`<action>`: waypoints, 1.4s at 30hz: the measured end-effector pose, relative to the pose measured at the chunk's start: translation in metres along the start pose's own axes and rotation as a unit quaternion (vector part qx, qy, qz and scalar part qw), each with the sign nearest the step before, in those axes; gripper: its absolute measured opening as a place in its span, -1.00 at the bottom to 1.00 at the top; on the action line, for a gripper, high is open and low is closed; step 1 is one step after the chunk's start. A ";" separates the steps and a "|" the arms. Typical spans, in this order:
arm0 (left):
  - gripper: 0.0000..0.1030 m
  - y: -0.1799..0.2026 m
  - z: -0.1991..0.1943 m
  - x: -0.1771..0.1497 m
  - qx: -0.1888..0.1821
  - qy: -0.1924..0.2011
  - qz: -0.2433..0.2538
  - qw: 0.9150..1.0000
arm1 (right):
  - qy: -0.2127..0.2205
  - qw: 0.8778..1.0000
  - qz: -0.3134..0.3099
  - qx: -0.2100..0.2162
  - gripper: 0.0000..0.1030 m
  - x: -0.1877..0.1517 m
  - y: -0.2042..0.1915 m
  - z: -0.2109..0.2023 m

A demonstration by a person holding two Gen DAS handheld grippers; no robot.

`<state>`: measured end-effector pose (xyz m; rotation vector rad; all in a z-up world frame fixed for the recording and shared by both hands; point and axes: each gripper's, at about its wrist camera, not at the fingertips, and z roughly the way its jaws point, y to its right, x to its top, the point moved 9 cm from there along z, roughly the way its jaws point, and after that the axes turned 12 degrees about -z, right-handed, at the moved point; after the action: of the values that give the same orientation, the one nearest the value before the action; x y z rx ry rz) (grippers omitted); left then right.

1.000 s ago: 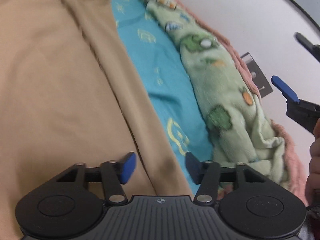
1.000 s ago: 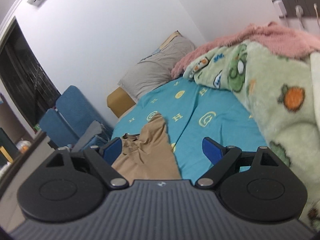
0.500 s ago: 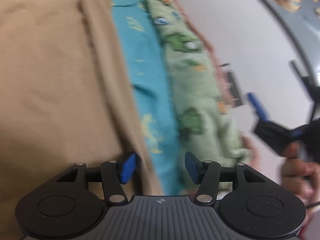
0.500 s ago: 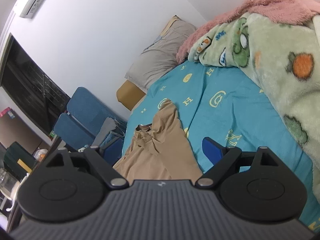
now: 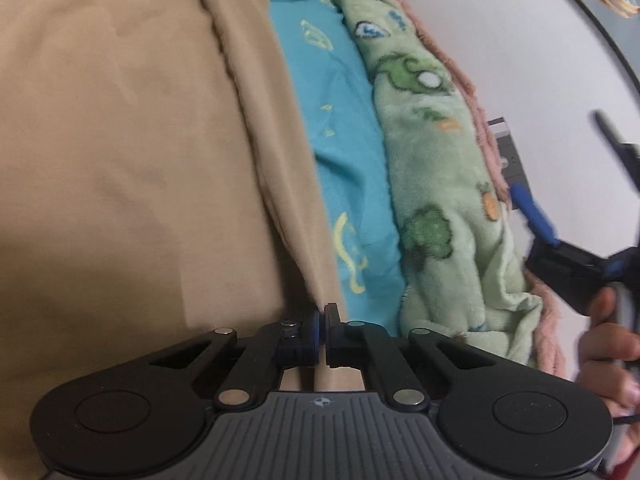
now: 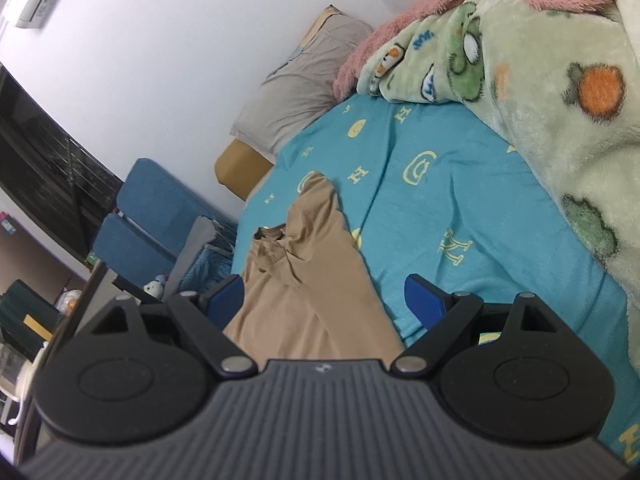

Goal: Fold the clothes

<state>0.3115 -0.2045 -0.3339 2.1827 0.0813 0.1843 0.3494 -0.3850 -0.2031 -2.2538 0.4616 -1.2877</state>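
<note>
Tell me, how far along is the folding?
Barely begun. Done: the tan garment lies spread on the blue sheet, though its far end looks rumpled. In hand: the left gripper is shut on the garment's edge, near the sheet. The right gripper is open above the garment, holding nothing. Left: no fold is visible, so all the folding remains.

You have one tan cloth garment (image 6: 316, 276) on one turquoise patterned bedsheet (image 6: 460, 200). One green fleece cartoon blanket (image 6: 540, 92) and one grey pillow (image 6: 304, 80) lie there.

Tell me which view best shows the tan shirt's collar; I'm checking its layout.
The right wrist view: the tan shirt lies on the blue sheet, collar visible. The left wrist view shows only close-up fabric at the shut left tool.
</note>
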 end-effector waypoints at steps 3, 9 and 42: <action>-0.96 0.013 -0.022 0.004 0.003 0.006 0.005 1.000 | -0.002 1.000 -0.002 -0.004 0.72 -0.001 0.002 0.000; -0.96 0.021 -0.075 0.016 0.025 0.028 0.001 0.999 | -0.004 1.000 -0.005 -0.001 0.72 -0.001 -0.001 0.002; 0.36 -0.039 -0.034 0.302 0.202 0.226 -0.006 0.953 | -0.059 0.987 -0.133 -0.065 0.72 -0.029 -0.040 0.081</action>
<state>0.6047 -0.1163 -0.3151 2.5030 0.4231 0.7121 0.4076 -0.3169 -0.2351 -2.5535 0.2119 -1.2733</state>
